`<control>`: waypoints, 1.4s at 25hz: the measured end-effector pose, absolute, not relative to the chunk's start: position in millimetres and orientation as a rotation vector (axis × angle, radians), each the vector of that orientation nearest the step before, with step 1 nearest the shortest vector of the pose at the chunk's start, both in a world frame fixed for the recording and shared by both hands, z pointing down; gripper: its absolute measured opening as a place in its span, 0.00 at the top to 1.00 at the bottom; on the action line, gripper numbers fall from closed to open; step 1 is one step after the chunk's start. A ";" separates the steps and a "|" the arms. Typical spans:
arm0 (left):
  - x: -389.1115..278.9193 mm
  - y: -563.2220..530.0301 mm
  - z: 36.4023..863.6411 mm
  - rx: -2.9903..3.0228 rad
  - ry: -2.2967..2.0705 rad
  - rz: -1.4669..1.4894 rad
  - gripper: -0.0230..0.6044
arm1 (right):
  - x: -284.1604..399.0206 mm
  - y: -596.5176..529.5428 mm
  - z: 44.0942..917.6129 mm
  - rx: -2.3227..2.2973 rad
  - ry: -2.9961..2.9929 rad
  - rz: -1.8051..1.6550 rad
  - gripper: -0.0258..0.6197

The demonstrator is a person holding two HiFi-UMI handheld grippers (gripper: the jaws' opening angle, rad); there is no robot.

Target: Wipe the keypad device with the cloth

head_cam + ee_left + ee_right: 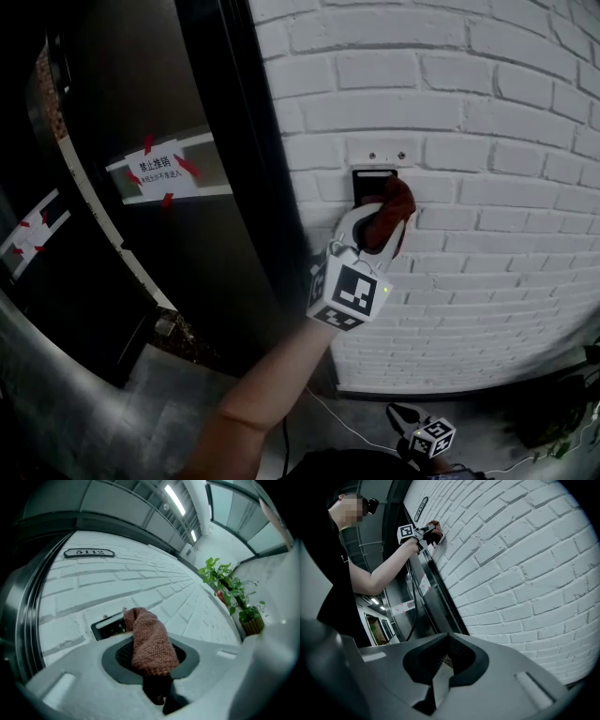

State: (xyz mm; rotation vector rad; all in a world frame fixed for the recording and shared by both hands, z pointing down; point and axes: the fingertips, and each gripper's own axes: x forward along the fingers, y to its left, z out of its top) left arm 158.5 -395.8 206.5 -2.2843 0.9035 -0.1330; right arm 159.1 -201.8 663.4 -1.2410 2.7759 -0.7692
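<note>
1. The left gripper [375, 225] is clamping the reddish-brown knitted cloth [149, 641] between its jaws. It is pressing the bunched end against the keypad device [372, 178].
2. The device is sitting in the white brick wall [487, 112], just beside a dark door frame [234, 141]. There is no desk here.
3. The right gripper [446, 662] is hanging low near the foot of the wall, jaws drawn together with nothing between them.
4. The wiping is, by my judgement, under way. The cloth is covering part of the device's face while the rest is showing bare.
5. The jaws are holding only one end of the cloth, so dragging it over rough brick or the device's raised edge could be pulling it free.
6. Pressing too hard could be triggering keys.
7. If the bunched cloth slides aside, the hard gripper tips could be scraping the face directly.
</note>
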 end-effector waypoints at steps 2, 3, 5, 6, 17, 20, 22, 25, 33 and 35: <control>159.8 -395.9 232.5 -2.295 0.896 -0.185 0.83 | 157.0 -203.6 660.8 -1.237 2.778 -0.765 0.96; 160.1 -395.8 246.5 -2.310 0.891 -0.206 0.83 | 156.1 -203.8 660.2 -1.234 2.782 -0.764 0.96; 161.4 -395.1 273.8 -2.342 0.870 -0.255 0.83 | 155.0 -202.6 662.0 -1.225 2.794 -0.768 0.96; 161.7 -394.8 284.6 -2.356 0.858 -0.276 0.83 | 155.1 -202.4 662.3 -1.225 2.798 -0.769 0.96; 132.4 -404.1 177.3 -2.253 0.888 -0.035 0.83 | 161.2 -207.3 659.1 -1.280 2.780 -0.737 0.96; 120.8 -406.1 142.9 -2.225 0.920 0.069 0.83 | 158.9 -207.2 654.3 -1.297 2.763 -0.741 0.96; 106.4 -410.5 136.4 -2.270 0.959 0.184 0.83 | 159.3 -207.7 648.5 -1.303 2.734 -0.751 0.96; 89.8 -417.6 153.2 -2.355 1.000 0.299 0.83 | 164.1 -205.6 650.7 -1.333 2.725 -0.755 0.96; 98.2 -415.8 246.1 -2.432 1.029 0.214 0.83 | 155.5 -205.6 654.3 -1.347 2.723 -0.766 0.96; 99.9 -413.2 260.0 -2.429 1.048 0.190 0.83 | 151.7 -204.8 655.9 -1.347 2.736 -0.764 0.96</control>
